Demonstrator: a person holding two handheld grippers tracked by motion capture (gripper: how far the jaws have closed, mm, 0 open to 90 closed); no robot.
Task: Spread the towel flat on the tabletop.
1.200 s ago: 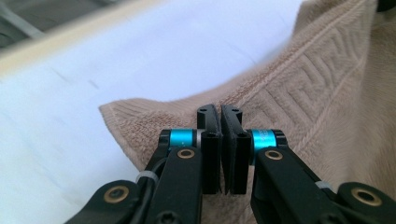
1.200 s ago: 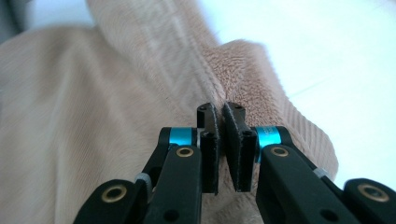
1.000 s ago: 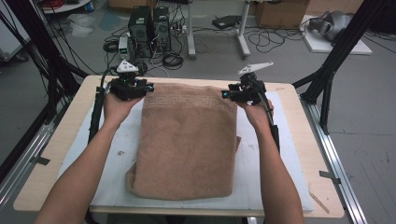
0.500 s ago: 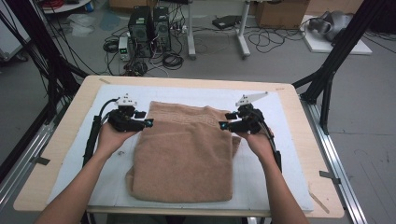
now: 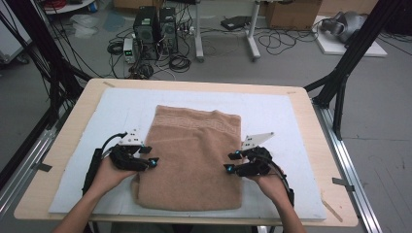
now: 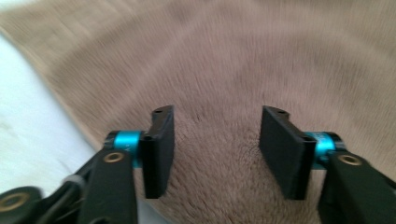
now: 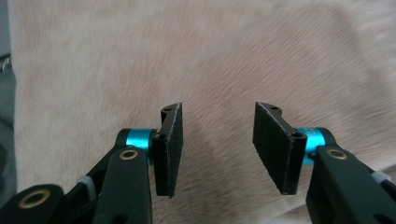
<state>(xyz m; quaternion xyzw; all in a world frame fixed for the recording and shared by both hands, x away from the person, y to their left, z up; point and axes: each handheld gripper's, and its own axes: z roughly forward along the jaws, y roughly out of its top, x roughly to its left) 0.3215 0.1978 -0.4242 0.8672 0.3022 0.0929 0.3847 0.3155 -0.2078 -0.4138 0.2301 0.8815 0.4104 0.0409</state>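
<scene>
Near the front edge of the surface (image 5: 301,104) we see the folded towel (image 5: 194,155); left gripper (image 5: 148,156) and right gripper (image 5: 232,161) flank it, jaws released; the right's have just been closing.

High view overhead, facing forward-down, both gripper views close, all sharing brown towel (image 5: 194,155).

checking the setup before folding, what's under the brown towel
The towel lies on a white mat that covers the wooden table. The mat shows on all sides; whatever lies directly beneath the towel is covered.
</scene>
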